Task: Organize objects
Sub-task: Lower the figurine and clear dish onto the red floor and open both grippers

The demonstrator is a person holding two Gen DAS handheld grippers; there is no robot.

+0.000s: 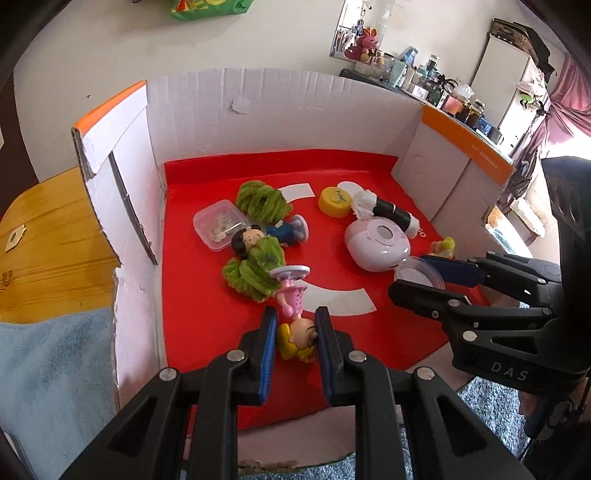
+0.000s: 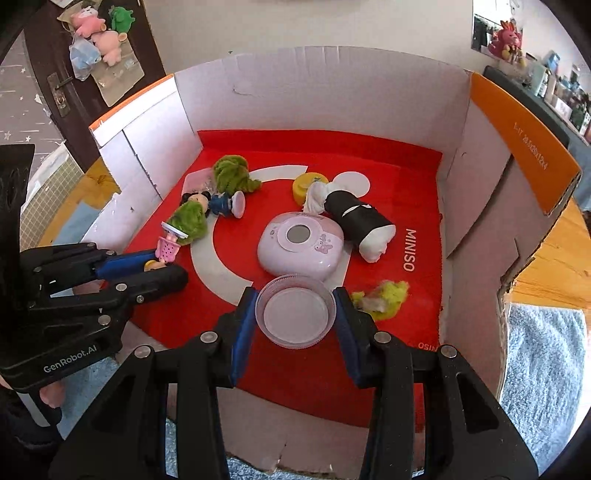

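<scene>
left gripper (image 1: 295, 343) clamps the pink-dress figurine (image 1: 295, 325), its long axis running away between the pads; right gripper (image 2: 295, 314) grips the clear round lid (image 2: 295, 312) just ahead.

- The wall (image 1: 258, 37) at the back is plain and pale.
- A dark brown door (image 2: 74, 92) stands on the left, with soft toys (image 2: 96, 26) hanging on it.
- The floor (image 1: 44, 236) is yellow wood. A fluffy blue-grey rug (image 2: 546, 354) lies on it.
- A long shelf (image 1: 424, 85) on the right is crowded with bottles and jars.
- A pink plush toy (image 1: 364, 44) sits by the wall above it.
- Pink curtains (image 1: 569, 107) hang at the far right, where bright daylight comes in.
</scene>
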